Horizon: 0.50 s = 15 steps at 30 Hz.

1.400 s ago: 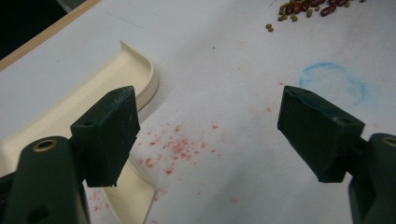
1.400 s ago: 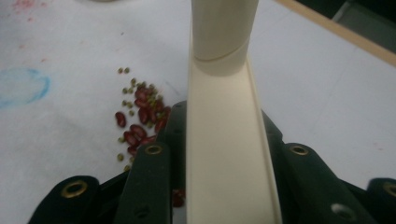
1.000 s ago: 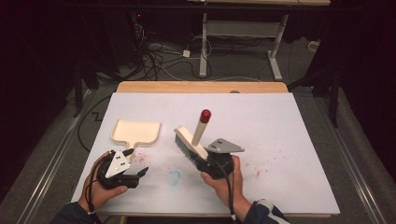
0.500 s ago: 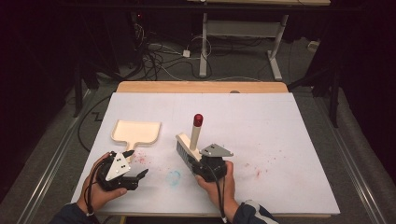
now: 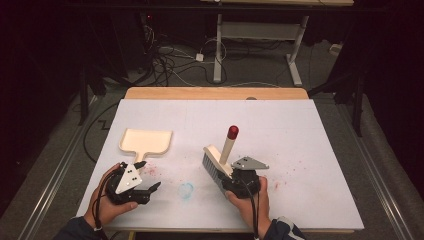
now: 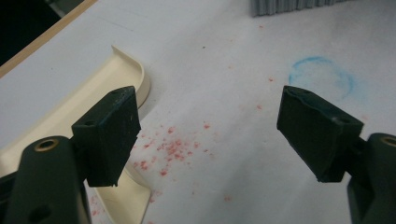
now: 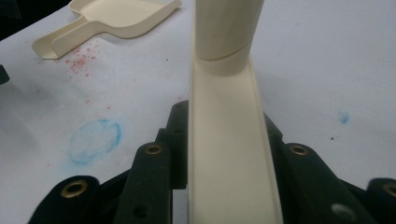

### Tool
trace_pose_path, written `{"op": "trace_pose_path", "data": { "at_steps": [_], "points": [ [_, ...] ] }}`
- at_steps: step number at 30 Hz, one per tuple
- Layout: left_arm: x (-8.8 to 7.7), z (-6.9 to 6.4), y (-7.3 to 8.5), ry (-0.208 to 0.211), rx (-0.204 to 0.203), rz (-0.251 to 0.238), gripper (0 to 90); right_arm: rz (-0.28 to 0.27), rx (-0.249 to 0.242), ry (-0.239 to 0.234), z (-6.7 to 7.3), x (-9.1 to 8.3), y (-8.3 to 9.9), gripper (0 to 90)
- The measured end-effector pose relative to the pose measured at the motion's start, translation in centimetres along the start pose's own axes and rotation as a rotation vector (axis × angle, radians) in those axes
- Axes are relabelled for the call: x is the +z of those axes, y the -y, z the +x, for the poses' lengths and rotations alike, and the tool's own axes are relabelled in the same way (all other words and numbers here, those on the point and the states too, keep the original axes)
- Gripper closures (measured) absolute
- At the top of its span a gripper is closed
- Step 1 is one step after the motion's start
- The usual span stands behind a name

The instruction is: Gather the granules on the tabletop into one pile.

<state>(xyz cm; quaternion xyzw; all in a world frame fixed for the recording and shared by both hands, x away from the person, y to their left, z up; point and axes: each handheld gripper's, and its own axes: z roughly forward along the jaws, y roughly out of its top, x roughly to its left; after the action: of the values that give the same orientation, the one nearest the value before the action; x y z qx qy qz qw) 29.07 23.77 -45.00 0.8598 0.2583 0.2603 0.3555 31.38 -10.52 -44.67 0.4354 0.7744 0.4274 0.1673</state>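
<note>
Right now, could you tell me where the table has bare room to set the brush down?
The far half beyond the dustpan and brush, and the right side, are bare. The near strip between the left claw and right claw is crowded.

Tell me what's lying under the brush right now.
The brush, clamped in the right gripper, has its grey bristles down toward the white table. Red crumbs and a blue ring lie to its left. Anything directly beneath the bristles is hidden.

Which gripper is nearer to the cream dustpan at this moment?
Left. The left gripper sits open just below the dustpan, by its handle; the right gripper is off to the dustpan's right, shut on the brush.
</note>
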Motion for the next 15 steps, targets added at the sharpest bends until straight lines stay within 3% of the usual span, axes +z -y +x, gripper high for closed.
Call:
{"op": "trace_pose_path", "data": {
  "at_steps": [6,7,9,15],
  "points": [
    [0.0,0.1,0.0,0.0,-0.003,-0.003,20.3,-0.033,-0.006,-0.01,-0.2,-1.5,-0.7,68.2],
    [0.0,0.1,0.0,0.0,-0.004,-0.002,20.3,-0.048,-0.028,-0.013,-0.4,-1.8,-1.0,68.2],
    [0.0,0.1,0.0,0.001,-0.004,-0.003,20.3,-0.065,-0.012,-0.023,-0.6,-2.6,-1.3,68.2],
    [0.1,0.1,0.0,0.001,-0.004,-0.001,20.3,-0.101,-0.062,-0.027,-2.0,-4.3,-2.4,68.1]
  ]
}}
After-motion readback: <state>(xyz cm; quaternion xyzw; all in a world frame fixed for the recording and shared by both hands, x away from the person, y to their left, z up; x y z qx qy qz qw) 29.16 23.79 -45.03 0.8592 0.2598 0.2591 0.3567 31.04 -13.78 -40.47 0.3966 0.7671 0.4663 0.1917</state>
